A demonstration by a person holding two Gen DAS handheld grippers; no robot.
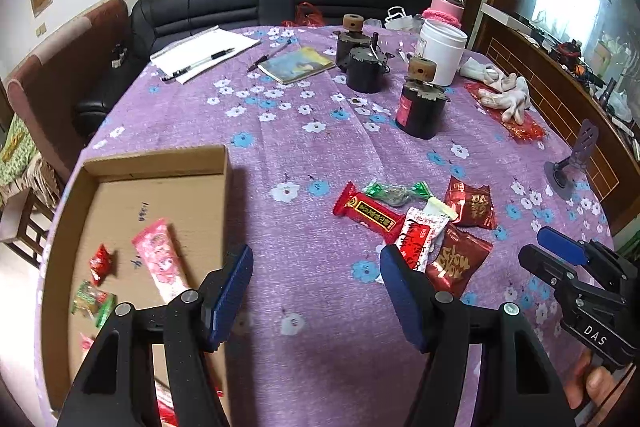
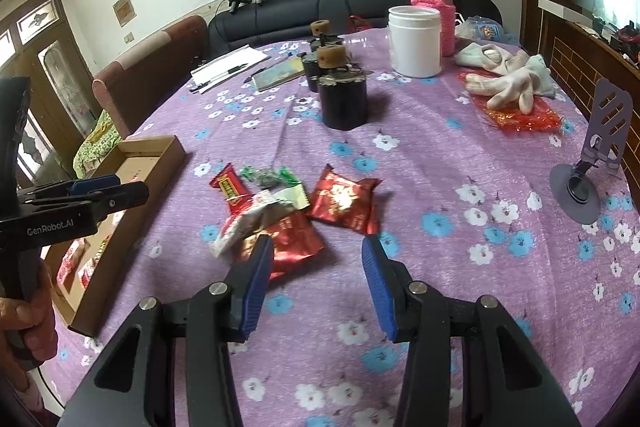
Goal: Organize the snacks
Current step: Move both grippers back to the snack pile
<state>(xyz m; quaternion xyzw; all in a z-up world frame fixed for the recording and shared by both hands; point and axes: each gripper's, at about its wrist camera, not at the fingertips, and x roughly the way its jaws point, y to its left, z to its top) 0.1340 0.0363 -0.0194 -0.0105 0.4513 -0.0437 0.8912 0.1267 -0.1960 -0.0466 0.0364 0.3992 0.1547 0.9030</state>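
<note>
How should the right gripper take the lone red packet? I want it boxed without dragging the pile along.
Grip the red packet across its puffed middle, coming straight down from above with the right gripper. It lies flat on the cloth, apart from the pile, and its far-right side is free; the crimped ends are flat and would likely slip.

A matt corrugated cardboard box (image 1: 152, 163) is seen; glossy foil wrappers (image 2: 344, 203) are shown on a soft printed cloth (image 2: 420, 155); a smooth plastic jar (image 2: 416, 41) is visible.
</note>
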